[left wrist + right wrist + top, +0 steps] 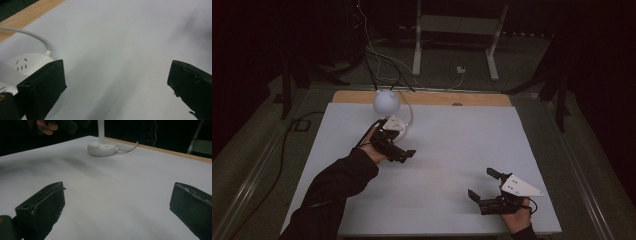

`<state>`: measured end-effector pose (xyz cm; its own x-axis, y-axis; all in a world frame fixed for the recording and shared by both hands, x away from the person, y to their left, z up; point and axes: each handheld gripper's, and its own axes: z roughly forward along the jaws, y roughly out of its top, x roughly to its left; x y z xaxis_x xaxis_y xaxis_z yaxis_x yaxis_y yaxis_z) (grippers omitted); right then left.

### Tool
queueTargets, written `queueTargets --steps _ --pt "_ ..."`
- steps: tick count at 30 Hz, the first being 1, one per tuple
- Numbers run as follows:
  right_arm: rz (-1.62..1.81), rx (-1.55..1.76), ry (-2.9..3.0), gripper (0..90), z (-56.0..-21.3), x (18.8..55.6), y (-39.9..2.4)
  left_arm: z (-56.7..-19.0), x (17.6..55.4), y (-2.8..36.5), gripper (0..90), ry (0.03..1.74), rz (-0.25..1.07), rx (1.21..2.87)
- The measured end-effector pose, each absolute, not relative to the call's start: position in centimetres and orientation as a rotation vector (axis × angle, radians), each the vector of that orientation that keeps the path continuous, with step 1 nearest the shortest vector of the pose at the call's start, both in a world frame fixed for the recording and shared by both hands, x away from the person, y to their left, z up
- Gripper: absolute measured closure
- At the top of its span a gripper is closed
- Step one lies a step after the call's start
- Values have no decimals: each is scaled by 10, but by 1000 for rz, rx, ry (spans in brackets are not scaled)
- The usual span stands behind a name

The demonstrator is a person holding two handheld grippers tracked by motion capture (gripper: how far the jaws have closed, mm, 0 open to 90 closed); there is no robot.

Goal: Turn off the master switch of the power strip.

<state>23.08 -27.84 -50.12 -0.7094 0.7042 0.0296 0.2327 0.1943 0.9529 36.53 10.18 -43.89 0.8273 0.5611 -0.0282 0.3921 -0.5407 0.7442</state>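
A: Where is the lamp base?
B: At the far left of the white table, just beside the left gripper, whose jaws gape wide, empty.
A: And the right gripper?
B: Wide open too, holding nothing.

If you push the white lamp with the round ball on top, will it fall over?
Probably not easily. The white lamp stands on a wide, flat base, which should steady it. But its ball head sits high on a thin stem, so a push up there might tip it. Its cord could tug back too.
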Motion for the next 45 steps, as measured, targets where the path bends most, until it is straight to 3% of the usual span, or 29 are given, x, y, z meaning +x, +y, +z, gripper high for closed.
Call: queueTargets --steps 22,45 --pt "1520 870 2061 0 -501 230 -277 -441 310 151 31 607 229 2169" --pt "1509 871 2068 0 -501 230 -276 -486 271 200 9 667 132 2129"
